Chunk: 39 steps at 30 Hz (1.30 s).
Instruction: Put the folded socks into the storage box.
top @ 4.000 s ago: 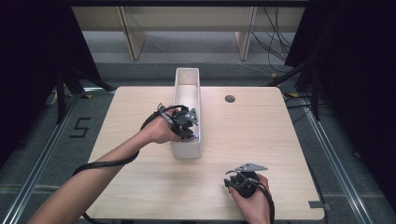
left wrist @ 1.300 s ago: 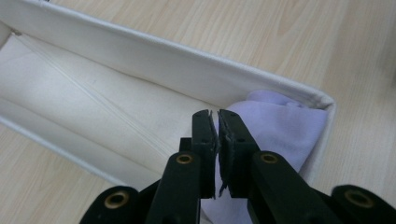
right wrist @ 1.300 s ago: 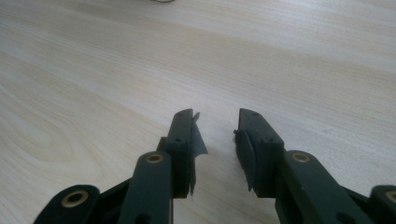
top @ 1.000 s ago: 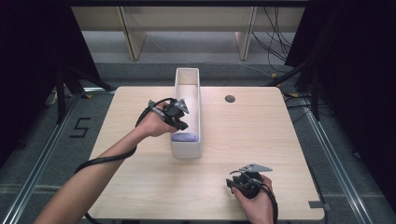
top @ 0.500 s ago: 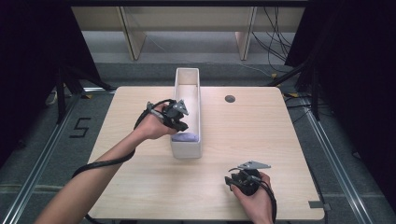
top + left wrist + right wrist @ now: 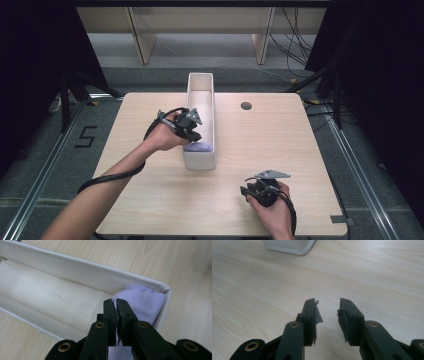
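at the near end of the long white bin (image 6: 201,120), the lilac cloth (image 6: 145,300) is seen just beyond the clenched, empty left gripper (image 6: 116,302), while the right gripper (image 6: 327,305) is held released, well apart.

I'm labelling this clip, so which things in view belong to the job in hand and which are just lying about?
In the job:
- lilac cloth, lying at the near end of the box
- white box
- left tongs, shut, above the cloth

Lying about:
- right tongs, open with nothing between them, over bare table
- small dark disc on the table
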Tool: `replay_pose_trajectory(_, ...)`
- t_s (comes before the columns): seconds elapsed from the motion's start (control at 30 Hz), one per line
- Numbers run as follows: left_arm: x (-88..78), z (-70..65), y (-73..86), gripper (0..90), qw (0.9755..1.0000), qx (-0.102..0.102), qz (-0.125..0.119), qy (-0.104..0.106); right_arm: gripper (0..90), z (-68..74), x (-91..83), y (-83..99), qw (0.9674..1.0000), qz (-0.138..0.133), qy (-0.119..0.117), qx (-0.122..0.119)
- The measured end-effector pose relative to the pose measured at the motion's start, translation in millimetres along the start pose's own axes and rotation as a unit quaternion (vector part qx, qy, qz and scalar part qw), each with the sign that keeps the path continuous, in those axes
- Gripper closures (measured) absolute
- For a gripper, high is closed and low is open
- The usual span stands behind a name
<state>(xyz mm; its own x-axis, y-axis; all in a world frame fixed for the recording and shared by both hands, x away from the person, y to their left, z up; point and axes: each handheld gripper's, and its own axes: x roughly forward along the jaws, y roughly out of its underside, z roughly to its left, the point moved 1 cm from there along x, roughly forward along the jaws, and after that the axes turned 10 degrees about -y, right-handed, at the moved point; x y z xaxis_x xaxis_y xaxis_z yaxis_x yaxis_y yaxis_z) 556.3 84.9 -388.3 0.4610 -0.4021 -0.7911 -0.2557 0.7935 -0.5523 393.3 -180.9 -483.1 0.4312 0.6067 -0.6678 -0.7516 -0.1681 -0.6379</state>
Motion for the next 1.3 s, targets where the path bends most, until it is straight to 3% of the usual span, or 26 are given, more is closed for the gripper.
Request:
replay_pose_trajectory(0.03, 1.3, 0.4, 0.0, 85.9, 1.0, -0.003, 0.001, 0.0, 66.7, -3.2, 0.3, -0.3, 0.9999, -0.003, 0.001, -0.016)
replay_pose_trajectory(0.13, 7.4, 2.8, -0.3, 85.9, 0.9999, -0.008, 0.006, 0.003, 66.4, -5.6, 0.5, 0.9, 0.9999, -0.003, -0.003, -0.015)
replay_pose_trajectory(0.17, 10.0, 3.2, -0.5, 86.1, 0.9999, -0.007, 0.011, 0.005, 66.4, -5.2, -0.9, 1.6, 1.0, 0.006, 0.004, -0.002)
replay_pose_trajectory(0.2, 11.9, 3.0, -0.8, 86.4, 0.9999, -0.008, 0.012, 0.006, 66.3, -8.2, -0.2, 2.2, 0.9999, -0.003, 0.0, -0.016)
replay_pose_trajectory(0.23, 13.5, 2.7, -1.6, 86.8, 0.9998, -0.008, 0.015, 0.01, 66.4, -6.7, -1.1, 3.0, 1.0, 0.003, 0.001, 0.0)
replay_pose_trajectory(0.27, 14.7, 2.6, -2.3, 87.0, 0.9998, -0.005, 0.015, 0.011, 66.3, -8.7, -1.1, 3.4, 0.9999, -0.001, 0.0, -0.012)
replay_pose_trajectory(0.33, 17.5, 1.7, -5.5, 87.5, 0.9997, -0.002, 0.019, 0.016, 66.3, -8.5, -3.1, 4.4, 1.0, 0.003, 0.0, 0.002)
replay_pose_trajectory(0.47, 24.0, -0.1, -8.6, 89.3, 0.9985, 0.019, 0.042, 0.03, 66.2, -10.0, -7.6, 6.8, 1.0, -0.003, 0.009, 0.002)
replay_pose_trajectory(0.53, 26.7, -2.8, -8.7, 89.5, 0.9966, 0.035, 0.062, 0.041, 66.1, -8.1, -11.0, 9.1, 0.9997, -0.005, 0.014, 0.02)
replay_pose_trajectory(0.57, 27.3, -3.1, -9.2, 89.5, 0.9961, 0.043, 0.063, 0.043, 66.1, -11.7, -13.0, 9.8, 0.9999, -0.004, 0.015, -0.002)
replay_pose_trajectory(0.6, 27.5, -5.7, -9.2, 89.6, 0.9956, 0.042, 0.069, 0.049, 66.1, -8.3, -13.0, 11.4, 0.9998, -0.007, 0.012, 0.018)
replay_pose_trajectory(0.63, 27.7, -7.1, -9.6, 89.6, 0.9949, 0.049, 0.072, 0.052, 66.1, -9.9, -13.9, 12.1, 0.9999, -0.004, 0.013, 0.008)
replay_pose_trajectory(0.67, 27.8, -8.3, -9.7, 89.6, 0.9943, 0.054, 0.074, 0.055, 66.1, -8.5, -14.0, 13.1, 0.9998, -0.007, 0.015, 0.013)
replay_pose_trajectory(0.7, 27.7, -9.8, -9.9, 89.6, 0.9935, 0.06, 0.076, 0.06, 66.0, -10.4, -13.9, 13.0, 0.9998, -0.011, 0.014, -0.001)
replay_pose_trajectory(0.73, 27.5, -11.0, -9.9, 89.6, 0.9925, 0.065, 0.081, 0.065, 66.0, -10.0, -14.6, 13.0, 0.9998, -0.007, 0.02, 0.003)
replay_pose_trajectory(0.77, 27.3, -12.1, -9.8, 89.6, 0.9919, 0.069, 0.082, 0.068, 66.0, -12.0, -14.6, 12.4, 0.9997, -0.01, 0.014, -0.015)
replay_pose_trajectory(0.83, 25.9, -12.9, -9.8, 89.6, 0.9917, 0.073, 0.082, 0.066, 66.0, -9.0, -15.7, 11.5, 0.9999, -0.006, 0.016, -0.002)
replay_pose_trajectory(0.87, 25.1, -13.0, -9.8, 89.6, 0.9919, 0.072, 0.081, 0.066, 65.9, -5.2, -14.7, 11.4, 0.9997, -0.009, 0.017, 0.018)
replay_pose_trajectory(0.9, 24.2, -12.9, -9.7, 89.6, 0.9922, 0.071, 0.079, 0.066, 65.9, -6.0, -15.0, 10.6, 0.9998, -0.005, 0.018, 0.01)
replay_pose_trajectory(0.93, 22.4, -12.4, -9.6, 89.5, 0.9925, 0.069, 0.077, 0.065, 65.9, -3.7, -14.6, 10.5, 0.9997, -0.003, 0.017, 0.02)
replay_pose_trajectory(1.0, 18.9, -11.3, -9.0, 89.0, 0.9936, 0.063, 0.072, 0.06, 65.8, -4.3, -12.7, 10.7, 0.9997, -0.005, 0.021, 0.011)
replay_pose_trajectory(1.03, 17.1, -10.2, -8.9, 88.0, 0.994, 0.063, 0.069, 0.057, 65.7, -5.1, -11.8, 10.5, 0.9998, -0.011, 0.013, 0.002)
replay_pose_trajectory(1.13, 6.4, -5.1, -7.2, 84.4, 0.9975, 0.043, 0.047, 0.032, 65.7, -5.8, -12.0, 10.4, 0.9998, -0.011, 0.013, -0.006)
replay_pose_trajectory(1.17, 3.2, -3.3, -6.7, 84.1, 0.9979, 0.041, 0.043, 0.026, 65.7, -5.6, -12.4, 10.1, 0.9998, -0.011, 0.014, -0.005)
replay_pose_trajectory(1.2, -1.4, -2.0, -5.4, 84.1, 0.9989, 0.026, 0.034, 0.018, 65.7, -5.1, -12.5, 10.1, 0.9998, -0.011, 0.014, -0.003)
replay_pose_trajectory(1.3, -10.3, 0.3, -1.3, 84.9, 0.999, 0.027, 0.036, 0.007, 65.7, -3.1, -13.4, 9.9, 0.9998, -0.006, 0.014, 0.009)
